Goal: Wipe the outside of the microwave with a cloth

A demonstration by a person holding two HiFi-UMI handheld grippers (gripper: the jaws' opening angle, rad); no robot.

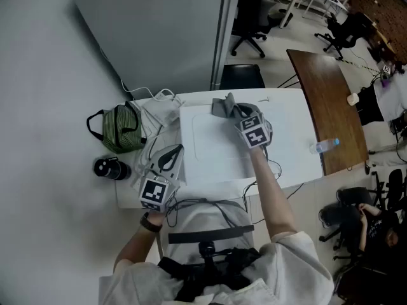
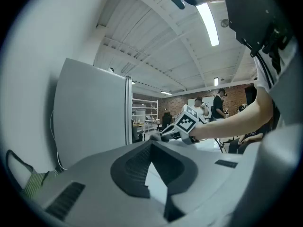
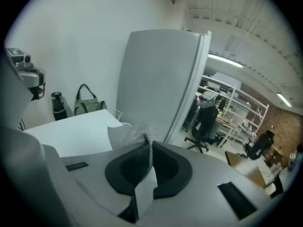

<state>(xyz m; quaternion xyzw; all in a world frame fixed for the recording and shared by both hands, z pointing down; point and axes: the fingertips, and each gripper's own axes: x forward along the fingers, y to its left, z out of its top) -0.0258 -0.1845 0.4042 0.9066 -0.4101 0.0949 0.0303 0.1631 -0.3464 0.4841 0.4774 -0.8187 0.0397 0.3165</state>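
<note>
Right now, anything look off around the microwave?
Nothing stands out. The right gripper is shut on the cloth at the far edge of the microwave top; the left gripper is shut, empty, by its near left corner.

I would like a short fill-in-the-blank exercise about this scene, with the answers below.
1. The right gripper is shut on a crumpled grey ___.
2. That fabric lies on top of the white box-shaped ___.
3. The left gripper, jaws together, holds ___.
4. The green striped bag stands beside a black ___.
Answers: cloth; microwave; nothing; bottle.
</note>
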